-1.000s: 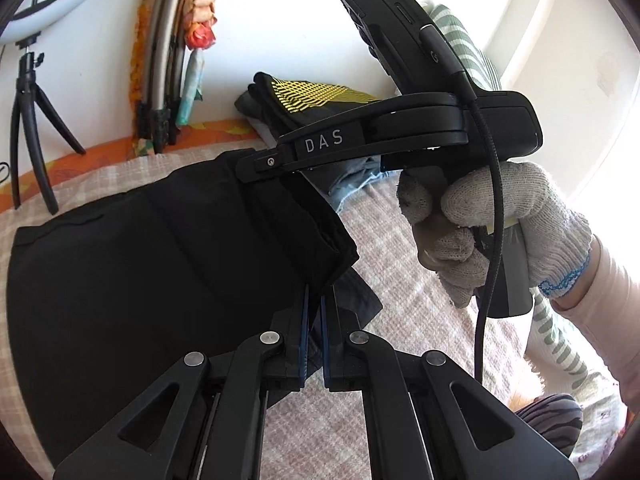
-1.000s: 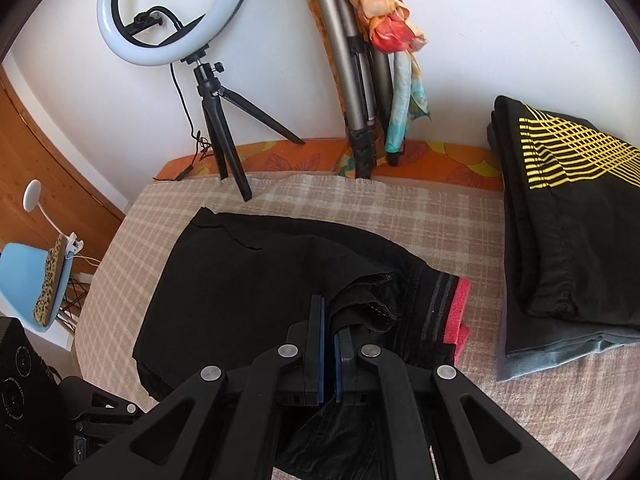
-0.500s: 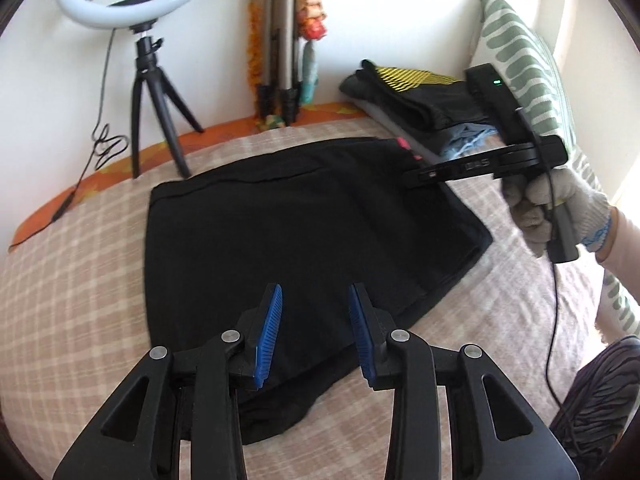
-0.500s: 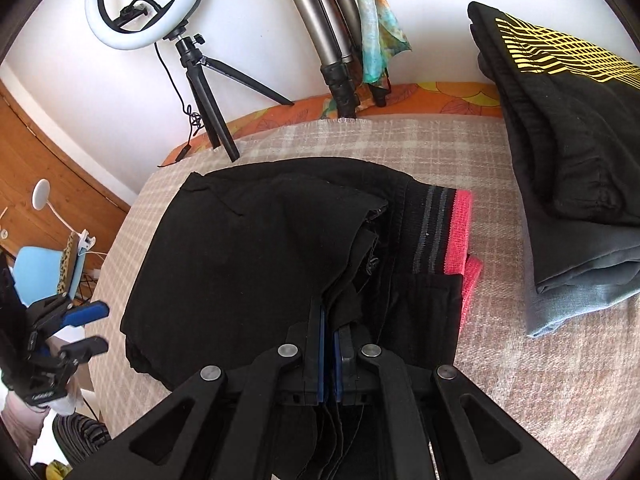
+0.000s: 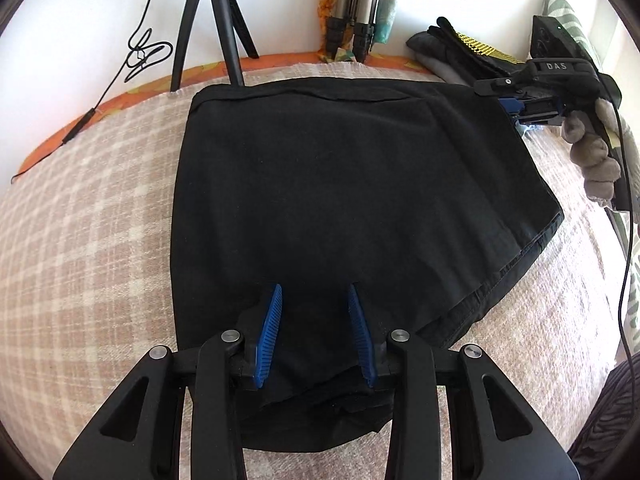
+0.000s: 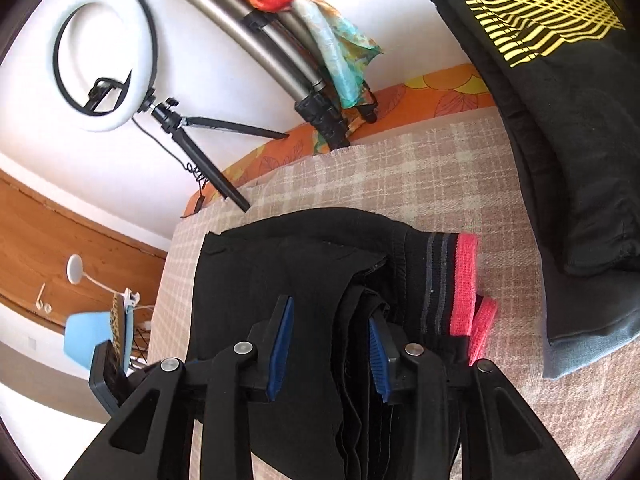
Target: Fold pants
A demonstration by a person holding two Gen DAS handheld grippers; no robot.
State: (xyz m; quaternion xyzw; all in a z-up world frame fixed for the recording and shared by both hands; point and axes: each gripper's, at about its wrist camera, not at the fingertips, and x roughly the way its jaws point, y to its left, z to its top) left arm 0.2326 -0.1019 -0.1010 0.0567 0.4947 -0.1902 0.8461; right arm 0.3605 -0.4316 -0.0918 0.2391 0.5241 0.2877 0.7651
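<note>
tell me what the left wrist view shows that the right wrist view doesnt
Only the left wrist view shows the whole folded black pants lying flat, the gloved hand and the right gripper at their far right corner.

Only the right wrist view shows the pink waistband, the ring light and the wooden door.

Both show the checked bedcover, the tripod legs and the stack of clothes with the yellow print. Each view shows its own jaws apart over black fabric; the right gripper's have just been opening.
</note>
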